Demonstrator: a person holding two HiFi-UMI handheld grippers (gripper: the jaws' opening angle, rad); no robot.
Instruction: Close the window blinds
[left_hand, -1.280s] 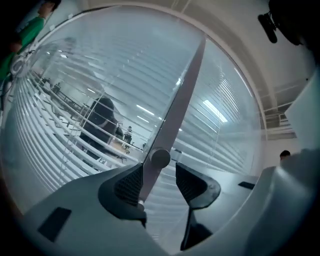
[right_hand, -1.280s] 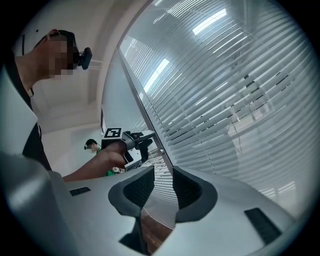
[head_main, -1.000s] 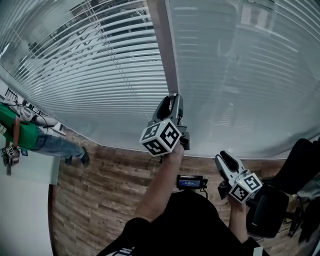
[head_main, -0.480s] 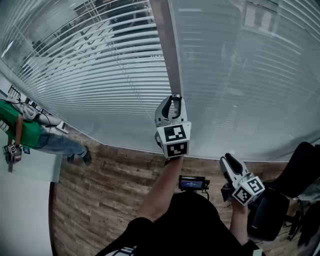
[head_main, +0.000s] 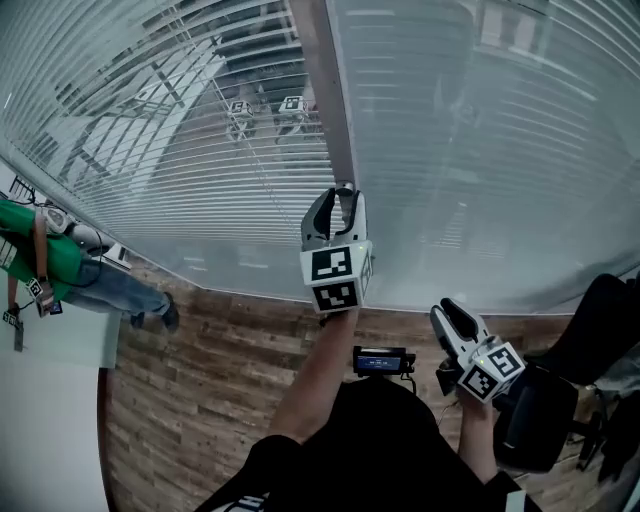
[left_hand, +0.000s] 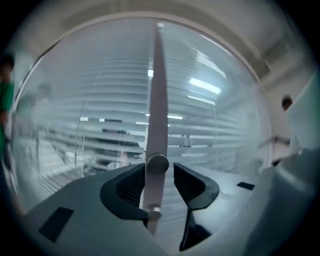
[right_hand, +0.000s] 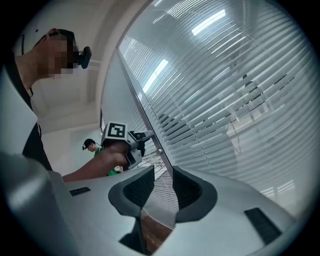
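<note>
A grey tilt wand (head_main: 325, 95) hangs down between two window blinds. The left blind (head_main: 170, 140) has its slats partly turned, and the outside shows through them. The right blind (head_main: 490, 150) looks flat and pale. My left gripper (head_main: 338, 192) is raised to the wand's lower end. In the left gripper view the wand (left_hand: 157, 110) runs between the jaws, lying against the left pad with a gap to the right pad; the left gripper (left_hand: 159, 182) is opening. My right gripper (head_main: 447, 310) is held low at the right, its jaws (right_hand: 162, 187) open and empty.
A person in a green shirt (head_main: 50, 265) stands on the wooden floor (head_main: 200, 370) at the left, beside a white surface (head_main: 50, 410). A black chair (head_main: 540, 420) is at the lower right. A small black device (head_main: 380, 362) sits at my chest.
My left gripper has rolled about the wand; its marker cube now faces squarely. The left blind's slats show more of the outside than before. The right gripper has barely moved.
</note>
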